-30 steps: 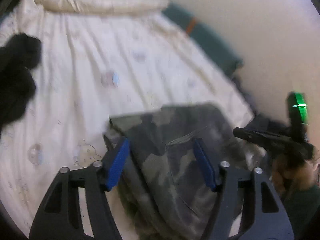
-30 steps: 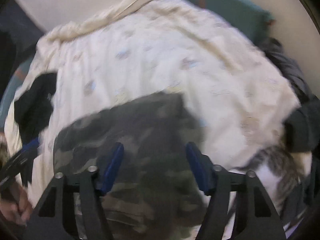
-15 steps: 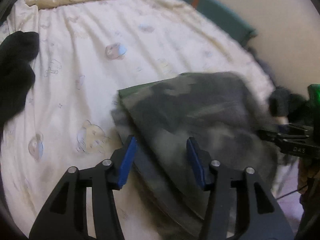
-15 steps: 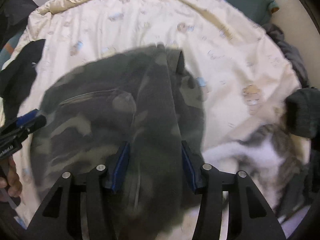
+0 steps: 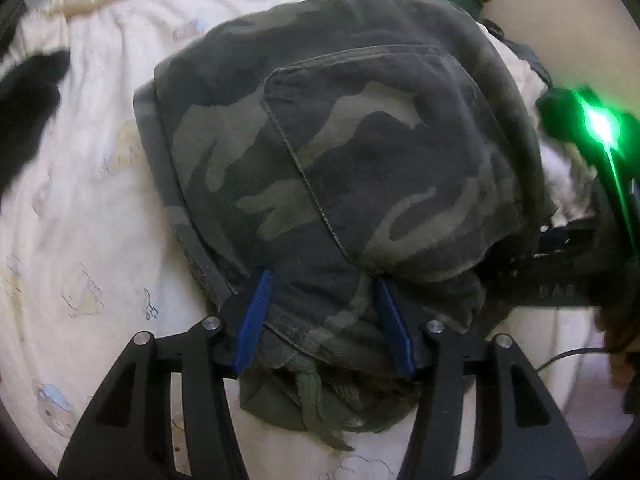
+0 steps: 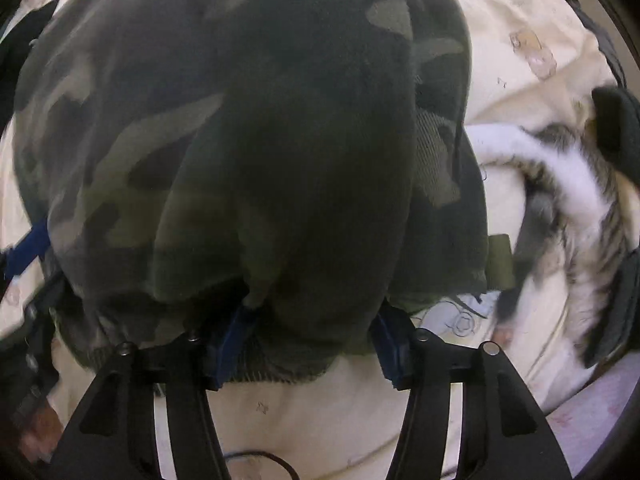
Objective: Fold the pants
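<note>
L tongs point(image 5: 320, 280): clamped on pants point(image 5: 360, 140), blue pads point(image 5: 254, 320) pressed into bunched waist edge; jaws abt half apart, just been opening a little, cloth filling the gap betw them.
Drawstring point(image 5: 312, 392) + crumpled waistband hanging below the pads, toward the tongs' body.
Ahead of L tongs: camo pants spread flat on sheet point(image 5: 80, 220), folded, pocket seam on top.
Left of L tongs, well apart: black garment point(image 5: 28, 112) on the sheet.
Right of L tongs, near: R tongs' body, w/ green light point(image 5: 600, 124) glaring above it.

R tongs point(image 6: 312, 312): also gripping pants point(image 6: 240, 120), thick fold of cloth wedged betw pads, pads partly hidden under it; jaws just been opening, cloth betw them.
Pointing down at bed. Pants filling most of view ahead, blurred, hanging over fingertips.
Right of R tongs: striped grey-white furry thing point(image 6: 560, 184) on sheet point(image 6: 520, 20), just beside pants' edge; cannot tell what.
Left of R tongs: blue pad of L tongs point(image 6: 28, 248) at the pants' far side.
Below R tongs' body: thin dark cable point(image 6: 256, 458) on the sheet.
</note>
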`<control>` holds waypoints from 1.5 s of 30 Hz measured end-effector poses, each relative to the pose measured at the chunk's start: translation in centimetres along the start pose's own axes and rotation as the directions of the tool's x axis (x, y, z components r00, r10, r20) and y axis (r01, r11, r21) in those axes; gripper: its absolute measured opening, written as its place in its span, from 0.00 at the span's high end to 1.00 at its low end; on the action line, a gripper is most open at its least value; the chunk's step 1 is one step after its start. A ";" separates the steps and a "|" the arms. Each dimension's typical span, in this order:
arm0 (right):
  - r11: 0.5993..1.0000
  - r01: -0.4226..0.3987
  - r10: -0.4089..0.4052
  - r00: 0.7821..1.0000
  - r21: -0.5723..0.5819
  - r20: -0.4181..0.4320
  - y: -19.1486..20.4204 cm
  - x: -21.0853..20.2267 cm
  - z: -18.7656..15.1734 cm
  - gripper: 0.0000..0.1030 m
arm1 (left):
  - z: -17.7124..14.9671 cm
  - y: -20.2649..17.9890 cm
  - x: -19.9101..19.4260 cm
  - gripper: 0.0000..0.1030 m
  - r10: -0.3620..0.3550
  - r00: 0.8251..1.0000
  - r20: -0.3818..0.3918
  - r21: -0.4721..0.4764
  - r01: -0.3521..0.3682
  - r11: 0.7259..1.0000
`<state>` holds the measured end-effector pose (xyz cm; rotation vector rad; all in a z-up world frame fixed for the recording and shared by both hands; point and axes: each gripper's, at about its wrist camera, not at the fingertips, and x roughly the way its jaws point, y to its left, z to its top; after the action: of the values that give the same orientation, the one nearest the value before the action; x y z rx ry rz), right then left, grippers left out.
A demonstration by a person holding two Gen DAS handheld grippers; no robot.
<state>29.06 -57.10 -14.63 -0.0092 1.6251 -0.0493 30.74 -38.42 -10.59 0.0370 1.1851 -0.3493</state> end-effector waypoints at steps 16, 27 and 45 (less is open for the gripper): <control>0.985 -0.140 0.173 0.852 -0.103 0.493 8.1 -18.2 -7.1 0.09 | -4.5 9.3 -17.2 0.11 0.127 0.956 0.264 -0.075 -0.111 0.991; 0.927 -0.224 0.376 0.504 -0.303 0.777 22.4 -27.7 -20.0 0.00 | -17.1 23.1 -33.4 0.11 0.301 0.844 0.444 -0.221 -0.222 0.950; 0.962 -0.125 0.272 0.514 -0.243 0.814 31.9 -15.5 -29.5 0.00 | -29.0 27.6 -32.2 0.00 0.385 0.807 0.448 -0.322 -0.256 0.911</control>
<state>1.28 -23.90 1.23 0.0328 0.6143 0.2389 1.92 1.72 3.46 -0.0666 0.6708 0.0995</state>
